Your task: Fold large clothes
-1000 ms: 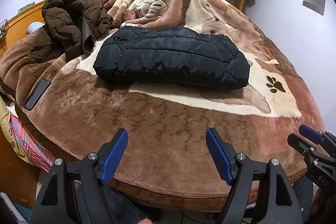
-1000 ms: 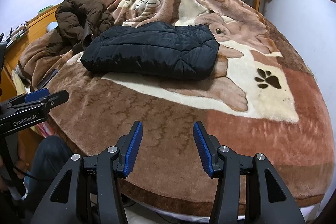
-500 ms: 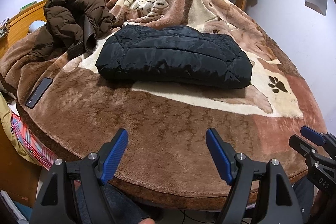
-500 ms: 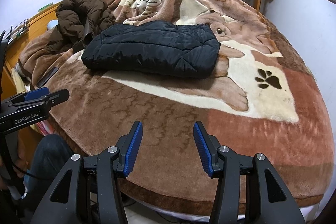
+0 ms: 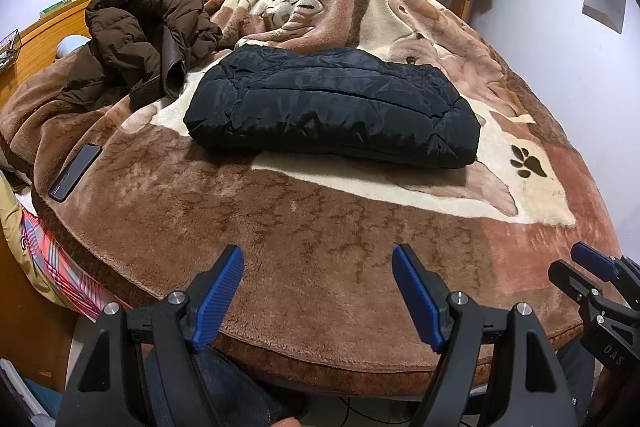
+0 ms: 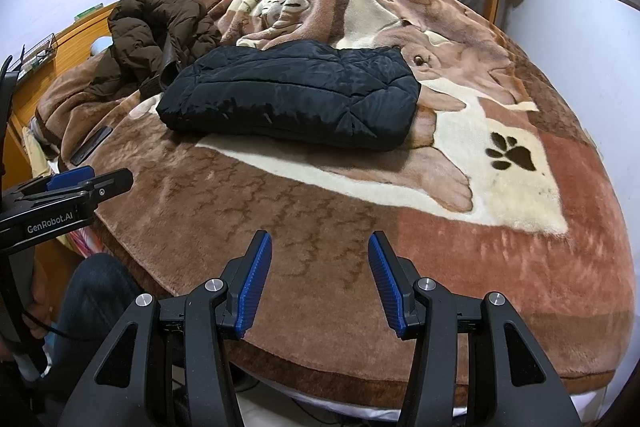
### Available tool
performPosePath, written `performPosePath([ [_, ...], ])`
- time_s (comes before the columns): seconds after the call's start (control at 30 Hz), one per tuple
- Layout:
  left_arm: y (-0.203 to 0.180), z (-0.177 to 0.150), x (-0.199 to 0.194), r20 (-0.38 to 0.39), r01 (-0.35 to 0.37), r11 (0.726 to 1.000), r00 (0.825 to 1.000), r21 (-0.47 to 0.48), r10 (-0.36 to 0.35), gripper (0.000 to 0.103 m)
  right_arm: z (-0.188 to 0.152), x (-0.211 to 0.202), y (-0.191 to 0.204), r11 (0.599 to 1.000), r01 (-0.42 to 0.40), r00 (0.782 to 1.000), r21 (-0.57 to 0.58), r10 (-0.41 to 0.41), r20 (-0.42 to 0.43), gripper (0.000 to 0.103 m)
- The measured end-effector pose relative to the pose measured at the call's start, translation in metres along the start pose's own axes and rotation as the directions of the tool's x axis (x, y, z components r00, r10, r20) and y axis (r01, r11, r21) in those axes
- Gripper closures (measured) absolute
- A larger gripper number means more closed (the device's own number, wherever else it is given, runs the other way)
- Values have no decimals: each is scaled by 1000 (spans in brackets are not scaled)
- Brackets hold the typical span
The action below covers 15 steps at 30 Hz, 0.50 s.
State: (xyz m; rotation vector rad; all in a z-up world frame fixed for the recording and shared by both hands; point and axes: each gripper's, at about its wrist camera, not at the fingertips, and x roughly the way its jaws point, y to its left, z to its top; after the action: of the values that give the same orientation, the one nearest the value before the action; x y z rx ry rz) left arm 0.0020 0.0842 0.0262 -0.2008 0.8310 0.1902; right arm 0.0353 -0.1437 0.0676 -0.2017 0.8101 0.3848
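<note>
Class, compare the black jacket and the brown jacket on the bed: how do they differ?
The black jacket is folded into a flat, neat rectangle; the brown jacket lies crumpled in a heap. The black one sits mid-bed, the brown one nearer the headboard side. Both are puffy and rest on the blanket.

Folded black quilted puffer jacket (image 6: 292, 99) lying flat on brown and cream plush paw-print blanket (image 6: 460, 247), up at 12 o'clock. Crumpled dark brown padded coat (image 6: 152, 35) heaped at 10 o'clock, just beside it. Flat black phone (image 6: 91, 146) resting at 9 o'clock. Right gripper (image 6: 318, 281) at 6 o'clock over the blanket edge, blue pads apart, nothing between. Left gripper (image 6: 80, 183) poking in at 9 o'clock.
</note>
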Motion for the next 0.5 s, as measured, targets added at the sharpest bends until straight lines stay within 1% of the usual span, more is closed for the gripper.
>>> performPosePath([
  [0.1, -4, -1, -2, 4, -15, 1000, 1000, 6, 15, 25, 0, 0, 0, 1000, 1, 1000, -2, -1, 1, 52],
  [0.23, -6, -4, -7, 13, 3, 1000, 1000, -2, -2, 25, 0, -1, 0, 1000, 1, 1000, -2, -1, 2, 52],
  [0.5, -6, -7, -10, 13, 8, 1000, 1000, -18, -8, 25, -3, -9, -1, 1000, 8, 1000, -17, -8, 18, 52],
])
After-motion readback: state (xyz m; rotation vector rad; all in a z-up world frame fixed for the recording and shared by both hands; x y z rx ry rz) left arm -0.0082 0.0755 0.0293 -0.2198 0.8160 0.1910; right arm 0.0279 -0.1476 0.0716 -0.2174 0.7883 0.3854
